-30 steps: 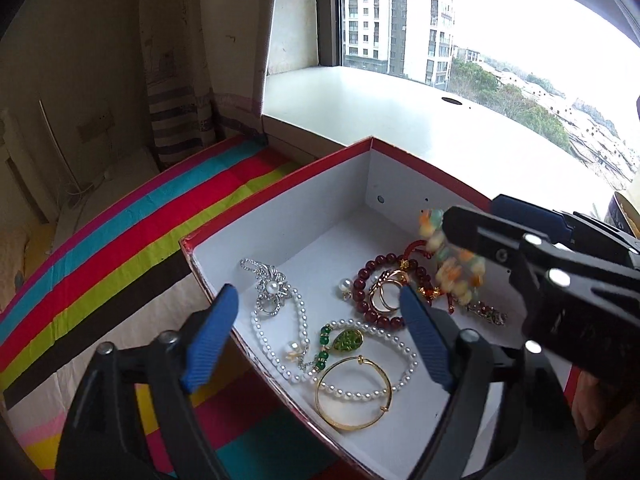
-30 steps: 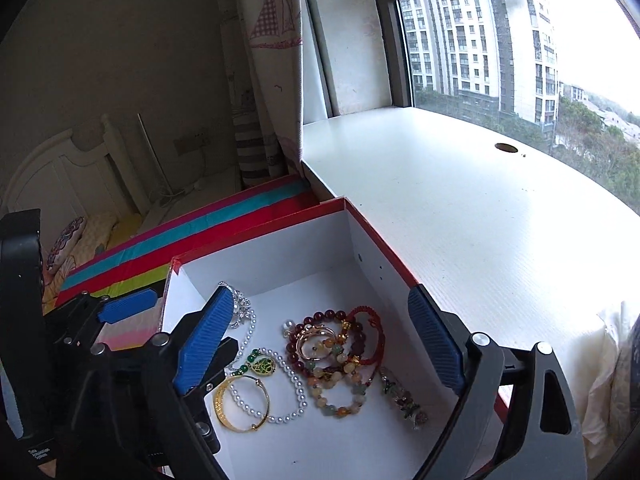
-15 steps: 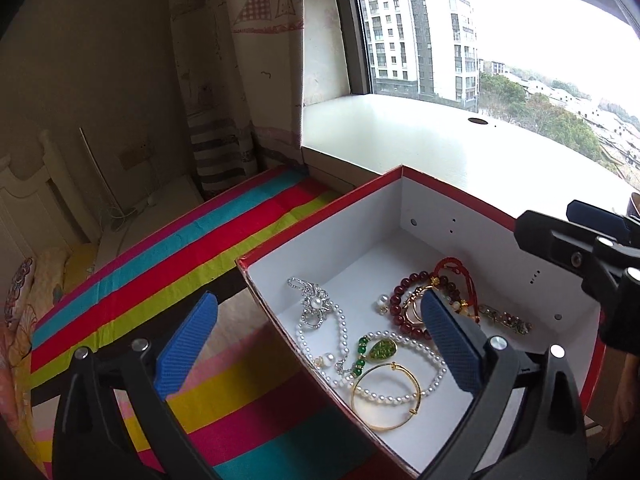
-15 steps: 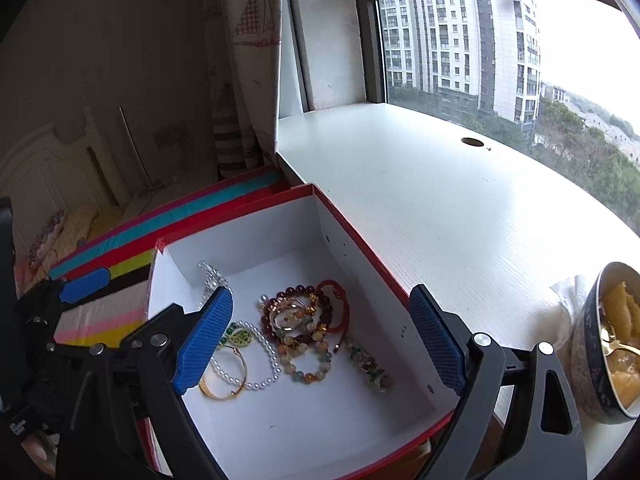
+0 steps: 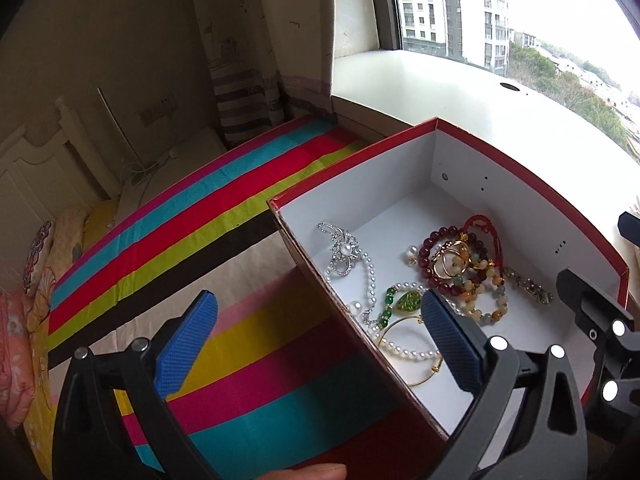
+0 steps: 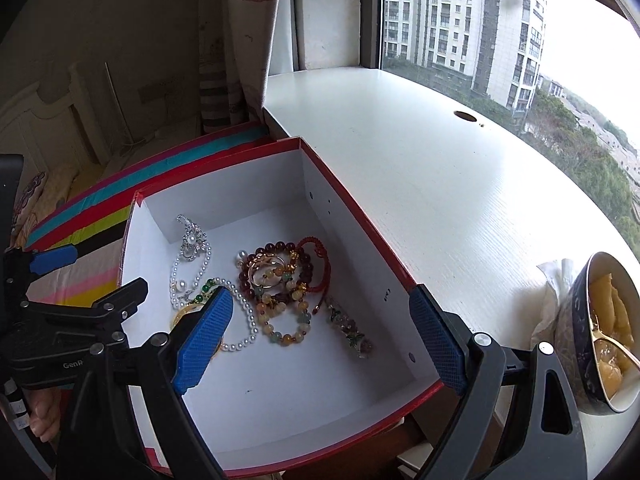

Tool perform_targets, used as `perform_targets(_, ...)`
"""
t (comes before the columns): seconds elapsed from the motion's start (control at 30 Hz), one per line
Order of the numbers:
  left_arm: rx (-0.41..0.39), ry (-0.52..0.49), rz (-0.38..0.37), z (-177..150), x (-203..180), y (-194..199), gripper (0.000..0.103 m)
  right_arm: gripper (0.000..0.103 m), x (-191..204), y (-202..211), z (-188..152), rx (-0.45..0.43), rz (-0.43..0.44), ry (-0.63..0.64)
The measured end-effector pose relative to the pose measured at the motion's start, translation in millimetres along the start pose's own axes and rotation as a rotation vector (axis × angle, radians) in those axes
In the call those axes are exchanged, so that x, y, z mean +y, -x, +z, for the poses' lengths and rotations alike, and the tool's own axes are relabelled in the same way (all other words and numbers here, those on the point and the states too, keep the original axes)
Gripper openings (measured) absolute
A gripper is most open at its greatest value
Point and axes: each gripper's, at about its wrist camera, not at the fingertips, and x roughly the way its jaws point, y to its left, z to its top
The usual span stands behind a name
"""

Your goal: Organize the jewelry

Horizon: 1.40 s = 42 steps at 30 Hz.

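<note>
jewelry (image 6: 276,280) lies heaped in the far half of a box (image 6: 360,220), red outside and white inside, set between a white sill (image 6: 440,168) and a striped cloth (image 5: 180,232). both tools hang above the near end of the box, each empty with its blue pads spread wide: left gripper (image 5: 316,344) over the box's left wall, right gripper (image 6: 320,336) over its bare near floor. the pile lies ahead of and below both, left of centre for the right gripper, right of centre for the left; neither is clearly nearer. judged next: a forward, downward reach into the box. materials differ. pearls (image 6: 244,320) form a loose strand of small glossy spheres, limp and likely to drape. a bangle (image 5: 412,360) is a rigid gold hoop lying flat. dark red beads (image 6: 272,252), a red cord (image 6: 320,264) and pale mixed beads (image 6: 288,320) overlap in one tangle, so lifting one may drag the others. a silver brooch (image 6: 194,240) sits apart toward the far left corner; a slim clip (image 6: 352,332), long axis running roughly front to back, sits nearest the right wall. a bowl (image 6: 580,320) stands on the sill, well apart.
</note>
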Motion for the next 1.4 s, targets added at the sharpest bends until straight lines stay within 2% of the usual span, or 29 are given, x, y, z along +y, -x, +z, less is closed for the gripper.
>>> perform_targets(0.13, 0.086, -0.006, -0.028, 0, 2, -6, 0.101, 0.087, 0, 1, 1, -0.002, 0.010, -0.004)
perform_targets(0.3, 0.131, 0.026, -0.071, -1, 7, -13, 0.101, 0.087, -2, -2, -1, 0.006, 0.011, -0.018)
perform_targets(1.4, 0.153, 0.043, -0.084, -4, 8, -20, 0.101, 0.087, -7, -11, -7, 0.023, 0.021, -0.039)
